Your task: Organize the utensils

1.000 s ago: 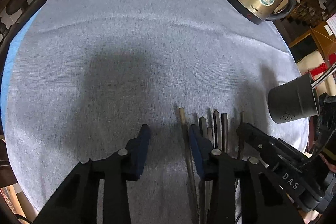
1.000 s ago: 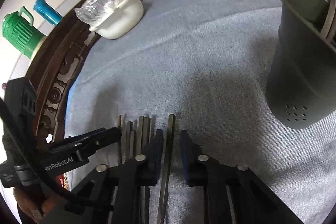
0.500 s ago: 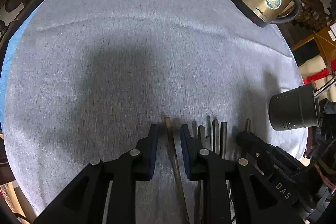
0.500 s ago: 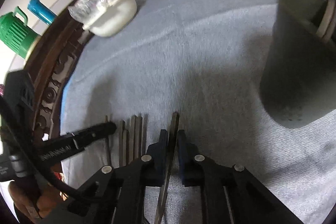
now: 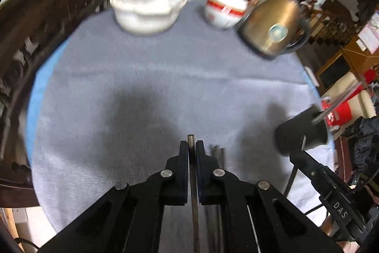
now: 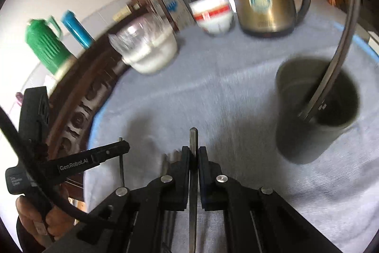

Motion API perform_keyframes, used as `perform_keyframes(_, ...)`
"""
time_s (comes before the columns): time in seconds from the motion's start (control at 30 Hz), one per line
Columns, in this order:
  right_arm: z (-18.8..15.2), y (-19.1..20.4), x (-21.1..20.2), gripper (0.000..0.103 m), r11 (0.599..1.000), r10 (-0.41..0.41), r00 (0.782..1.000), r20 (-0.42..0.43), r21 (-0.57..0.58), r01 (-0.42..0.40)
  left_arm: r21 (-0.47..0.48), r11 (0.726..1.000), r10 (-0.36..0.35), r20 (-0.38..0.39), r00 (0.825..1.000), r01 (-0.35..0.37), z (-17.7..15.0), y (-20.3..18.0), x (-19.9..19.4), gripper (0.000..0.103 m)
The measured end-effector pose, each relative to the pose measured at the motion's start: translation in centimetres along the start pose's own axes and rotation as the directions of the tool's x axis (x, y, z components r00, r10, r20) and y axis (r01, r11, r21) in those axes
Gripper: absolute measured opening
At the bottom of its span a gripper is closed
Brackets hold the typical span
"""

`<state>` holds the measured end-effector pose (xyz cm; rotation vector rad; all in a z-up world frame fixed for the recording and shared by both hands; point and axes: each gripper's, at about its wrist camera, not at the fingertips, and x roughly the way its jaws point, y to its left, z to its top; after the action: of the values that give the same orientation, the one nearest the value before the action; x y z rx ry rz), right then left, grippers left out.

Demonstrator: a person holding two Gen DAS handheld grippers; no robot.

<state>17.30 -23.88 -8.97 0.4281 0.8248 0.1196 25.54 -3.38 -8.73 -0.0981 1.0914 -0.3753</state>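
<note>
My left gripper (image 5: 191, 146) is shut on a thin dark chopstick (image 5: 191, 138) and holds it lifted above the grey cloth. My right gripper (image 6: 193, 151) is shut on a flat metal chopstick (image 6: 193, 134), also lifted. The remaining chopsticks (image 5: 218, 151) lie on the cloth just right of the left gripper, and in the right wrist view (image 6: 169, 155) just left of the right gripper. The dark utensil holder (image 6: 315, 110) stands to the right with a metal utensil (image 6: 341, 46) leaning in it. It also shows in the left wrist view (image 5: 300, 132).
A gold kettle (image 5: 272, 25), a red-and-white bowl (image 5: 225, 8) and a white dish covered in plastic (image 5: 146, 6) stand at the far side of the round table. A carved wooden rail (image 6: 78, 115) rims the table on the left. Green and blue flasks (image 6: 45, 44) stand behind it.
Both grippers closed on a chopstick each and lifted and tilted up, so the far objects and room came into view. The remaining chopsticks stayed on the cloth.
</note>
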Motion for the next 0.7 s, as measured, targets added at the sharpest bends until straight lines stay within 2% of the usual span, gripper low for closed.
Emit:
perform_keyframes(0.13, 0.5, 0.7, -3.5, 0.008, 0.999, 0.036, 0.996, 0.087, -0.01, -0.035, 0.045, 0.999, -0.015, 0.082, 0.996, 0.011, -0.2, -1.8, -4.1, 0.005)
perform_keyframes(0.4, 1.1, 2.6, -9.2, 0.008, 0.997, 0.061, 0.966, 0.251, -0.053, -0.05, 0.118, 0.992, -0.061, 0.198, 0.978, 0.039, -0.7, -4.6, -10.4, 0.005)
perform_keyframes(0.57, 1.6, 2.6, -12.5, 0.008, 0.997, 0.045, 0.933, 0.357, -0.068, -0.022, 0.147, 0.988, -0.09, 0.263, 0.961, 0.053, -0.2, -6.3, -13.1, 0.005)
perform_keyframes(0.7, 2.6, 2.1, -15.1, 0.008, 0.997, 0.009, 0.889, 0.458, -0.072, 0.026, 0.168, 0.984, -0.113, 0.309, 0.944, 0.063, 0.9, -8.1, -14.6, 0.005)
